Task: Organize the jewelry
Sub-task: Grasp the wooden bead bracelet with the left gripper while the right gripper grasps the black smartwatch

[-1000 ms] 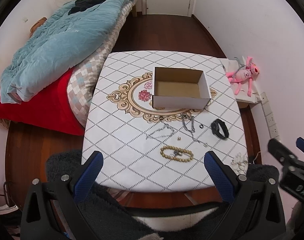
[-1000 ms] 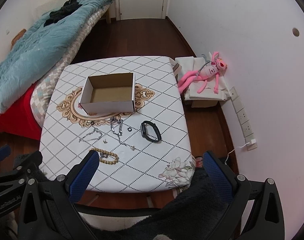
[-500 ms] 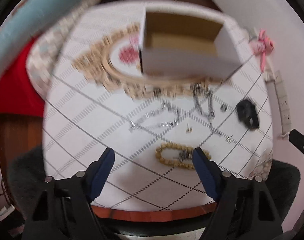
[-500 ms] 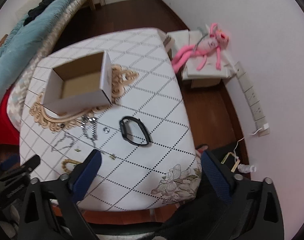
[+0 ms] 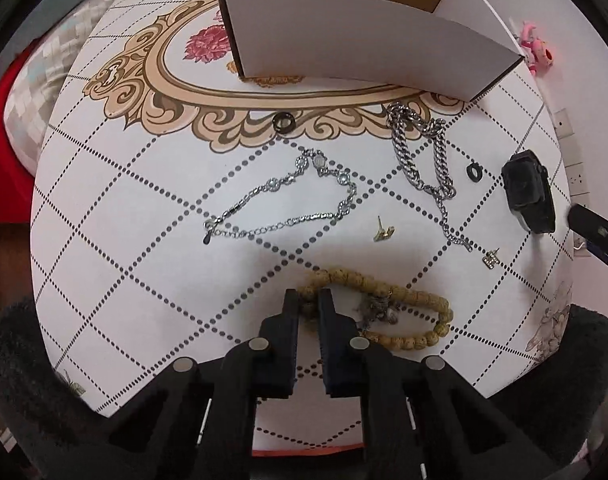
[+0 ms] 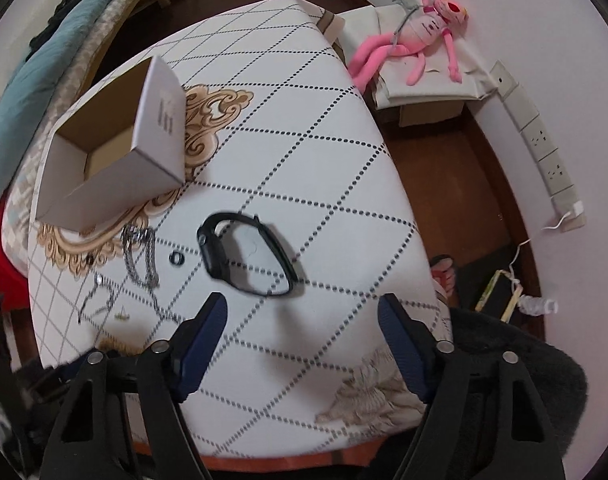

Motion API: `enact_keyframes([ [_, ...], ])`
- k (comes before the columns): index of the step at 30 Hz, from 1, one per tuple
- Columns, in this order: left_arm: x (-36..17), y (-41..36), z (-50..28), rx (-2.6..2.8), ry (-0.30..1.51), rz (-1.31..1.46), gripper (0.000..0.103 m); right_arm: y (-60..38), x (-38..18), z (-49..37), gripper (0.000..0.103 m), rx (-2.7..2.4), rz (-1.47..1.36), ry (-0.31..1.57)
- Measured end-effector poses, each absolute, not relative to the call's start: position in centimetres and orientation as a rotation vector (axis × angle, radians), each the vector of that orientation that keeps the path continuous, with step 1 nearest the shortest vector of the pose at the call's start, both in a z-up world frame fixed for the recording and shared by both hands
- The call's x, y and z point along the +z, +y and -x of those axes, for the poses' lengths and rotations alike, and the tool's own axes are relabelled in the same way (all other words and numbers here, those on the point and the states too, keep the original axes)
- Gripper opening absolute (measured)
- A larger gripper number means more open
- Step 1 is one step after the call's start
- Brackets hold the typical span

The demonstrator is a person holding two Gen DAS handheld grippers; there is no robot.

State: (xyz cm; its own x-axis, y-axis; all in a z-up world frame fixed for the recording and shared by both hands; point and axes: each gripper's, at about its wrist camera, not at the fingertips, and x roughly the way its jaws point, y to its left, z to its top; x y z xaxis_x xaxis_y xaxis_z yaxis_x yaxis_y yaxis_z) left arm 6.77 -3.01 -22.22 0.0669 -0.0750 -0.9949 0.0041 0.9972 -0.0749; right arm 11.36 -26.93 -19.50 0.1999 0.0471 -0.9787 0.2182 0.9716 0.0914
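Cardboard box [image 5: 343, 36] stands open at the far side of the table [image 5: 124, 240]; its inside is mostly hidden. Left gripper [image 5: 307, 304] is closing, its jaws nipped onto the left end of the bead bracelet [image 5: 403, 320] near the table's near edge. Right gripper [image 6: 304, 316] is closing with nothing between its jaws, above bare cloth just near of the black watch [image 6: 248, 256]. Silver chains [image 5: 423, 152] lie between box and beads.

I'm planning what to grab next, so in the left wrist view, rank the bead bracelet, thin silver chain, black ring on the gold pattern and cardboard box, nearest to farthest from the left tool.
1. Bead bracelet: between the closing left tool's fingers.
2. Thin silver chain: mid-table, beyond it.
3. Black ring: on the gold scrollwork.
4. Cardboard box: far edge.
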Motion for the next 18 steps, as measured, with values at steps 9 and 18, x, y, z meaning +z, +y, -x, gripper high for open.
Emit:
enact_keyframes([
  [9, -18.5, -1.6, -6.3, -0.054, 1.404, 0.021, 0.007, -25.5, -23.2, -13.1, 0.010, -0.069, -0.240, 1.404],
  [18, -13.2, -0.7, -6.7, -0.094, 1.299, 0.035, 0.007, -23.6, -20.5, -11.0, 0.008, -0.003, -0.251, 1.343],
])
